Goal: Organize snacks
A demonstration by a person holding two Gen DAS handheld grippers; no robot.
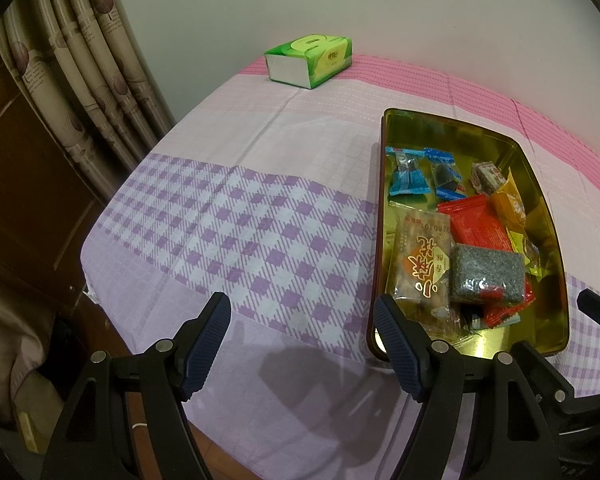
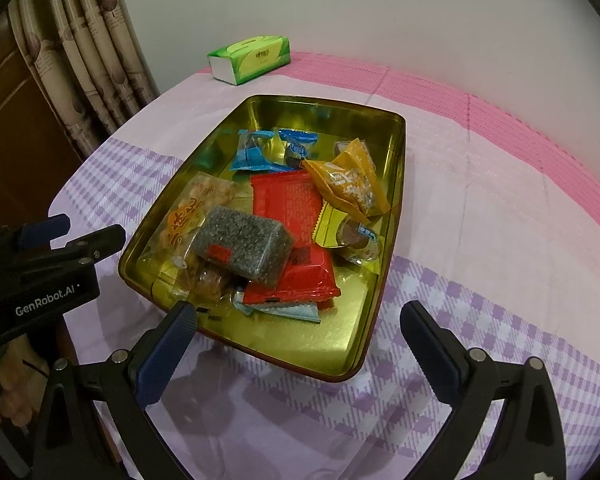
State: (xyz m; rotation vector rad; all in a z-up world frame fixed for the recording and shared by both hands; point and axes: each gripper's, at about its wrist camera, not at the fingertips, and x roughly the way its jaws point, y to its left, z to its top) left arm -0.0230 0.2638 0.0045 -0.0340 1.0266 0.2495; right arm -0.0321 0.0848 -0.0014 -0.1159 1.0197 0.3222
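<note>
A gold metal tin (image 2: 336, 356) (image 1: 540, 184) sits on the checked cloth and holds several wrapped snacks: blue packets (image 2: 254, 152) (image 1: 408, 174), a red packet (image 2: 288, 200) (image 1: 476, 226), an orange packet (image 2: 352, 180), a grey speckled bar (image 2: 244, 244) (image 1: 486, 274) and a clear pack of brown biscuits (image 1: 420, 264) (image 2: 188, 216). My left gripper (image 1: 302, 316) hovers open over bare cloth, left of the tin's near corner. My right gripper (image 2: 298, 322) hangs open above the tin's near end, nothing between its fingers. The left gripper (image 2: 64, 236) also shows at the left edge of the right wrist view.
A green tissue pack (image 1: 308, 62) (image 2: 250, 58) lies at the far edge by the white wall. Curtains (image 1: 84, 72) and a wooden cabinet (image 1: 24, 184) stand to the left, past the table's edge. A hand (image 2: 8, 404) holds the left gripper's handle.
</note>
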